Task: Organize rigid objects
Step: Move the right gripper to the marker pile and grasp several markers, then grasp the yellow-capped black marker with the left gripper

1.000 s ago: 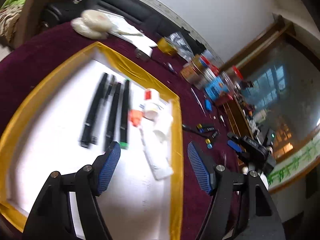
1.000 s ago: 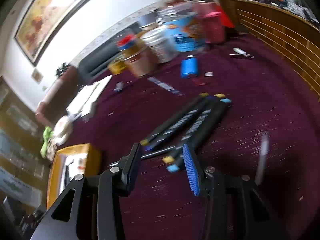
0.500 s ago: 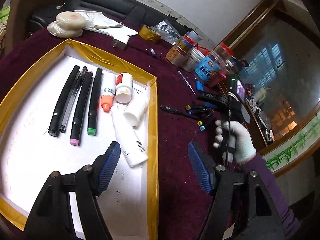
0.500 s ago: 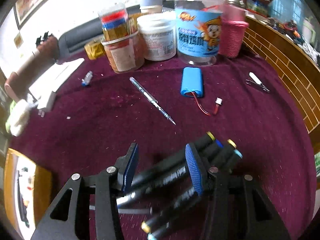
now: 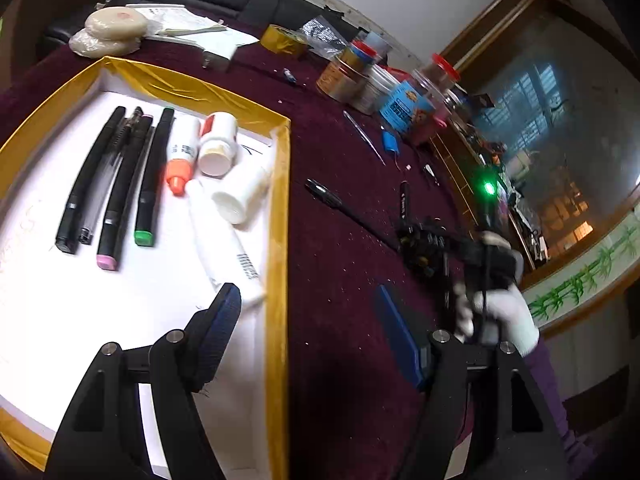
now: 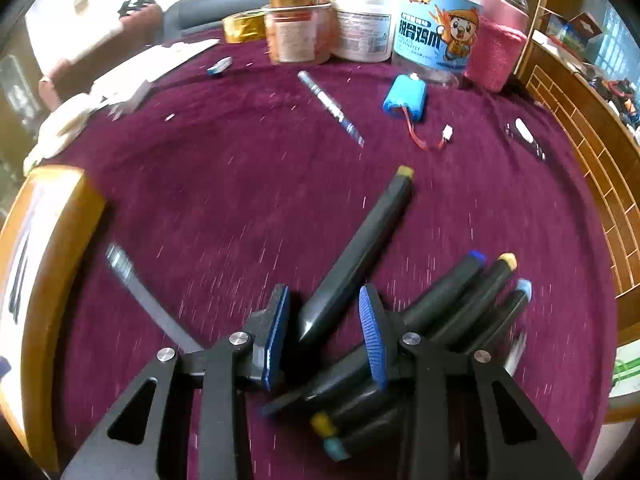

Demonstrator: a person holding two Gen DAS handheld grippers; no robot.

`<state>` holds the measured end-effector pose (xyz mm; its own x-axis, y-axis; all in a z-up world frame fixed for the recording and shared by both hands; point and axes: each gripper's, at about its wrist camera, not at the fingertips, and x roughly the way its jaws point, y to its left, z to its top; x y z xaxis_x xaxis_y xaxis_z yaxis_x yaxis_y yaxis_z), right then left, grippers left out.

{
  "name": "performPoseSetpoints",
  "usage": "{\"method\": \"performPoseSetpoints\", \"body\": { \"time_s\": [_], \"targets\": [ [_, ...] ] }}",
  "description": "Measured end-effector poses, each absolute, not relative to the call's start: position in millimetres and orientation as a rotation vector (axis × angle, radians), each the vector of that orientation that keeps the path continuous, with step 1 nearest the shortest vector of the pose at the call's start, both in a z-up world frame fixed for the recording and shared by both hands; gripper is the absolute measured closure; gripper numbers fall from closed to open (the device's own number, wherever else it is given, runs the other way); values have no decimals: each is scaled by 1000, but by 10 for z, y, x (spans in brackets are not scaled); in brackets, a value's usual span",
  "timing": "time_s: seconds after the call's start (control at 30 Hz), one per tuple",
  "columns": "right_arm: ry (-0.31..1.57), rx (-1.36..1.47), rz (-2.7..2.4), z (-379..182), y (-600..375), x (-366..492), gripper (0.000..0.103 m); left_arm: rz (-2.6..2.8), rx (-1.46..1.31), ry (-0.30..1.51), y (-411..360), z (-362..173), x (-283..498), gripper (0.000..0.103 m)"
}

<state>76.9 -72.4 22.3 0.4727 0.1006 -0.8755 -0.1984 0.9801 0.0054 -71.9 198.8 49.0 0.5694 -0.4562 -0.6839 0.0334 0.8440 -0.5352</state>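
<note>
— Four black markers lie on the table (image 6: 248, 184) under the right gripper (image 6: 323, 322), and only the yellow-capped marker (image 6: 360, 248) has its near end between the jaws, which stand apart around it, not yet pressing.

— Then what's the worry?

— That end tapers to a point. Closing there, I judge, could squirt it out forward or let it swing once lifted, since most of its length hangs beyond the pads.

— And the other three markers (image 6: 452, 304)?

— Just beside it, fanned out under the right-hand jaw. That jaw might catch the blue-capped one and drag it along or scatter the group.

— Where does it all go?

— Likely into the gold-rimmed tray (image 5: 280, 216), well apart to the left, where four dark pens (image 5: 116, 176) and some white bottles (image 5: 218, 144) already lie in a row.

— Left gripper (image 5: 308, 316)?

— Spread wide and empty, hovering over the tray's right rim. A marker carried across could knock that rim or the tube (image 5: 224, 240) lying near it.
</note>
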Motion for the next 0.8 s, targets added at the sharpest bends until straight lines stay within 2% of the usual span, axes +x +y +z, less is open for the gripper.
{"method": "performPoseSetpoints", "body": {
  "time_s": [0.2,0.3,0.37,0.43,0.5,0.8],
  "targets": [
    [1050,-99,326,219,-807,178,73,-308,-465,935,1836,527,-742,34],
    [1061,93,446,266,-1106,43,73,-324,-438,950,1684,531,-749,27],
    [1029,204,440,329,-1340,9,71,-301,-396,948,1572,553,-756,23],
    [953,294,377,427,-1636,2,62,-280,-368,950,1488,569,-744,23],
    [874,380,297,498,-1950,31,57,-294,-361,945,1411,605,-732,23],
    [775,561,135,292,-2452,363,57,-357,-183,907,738,783,-501,23]
  ]
}}
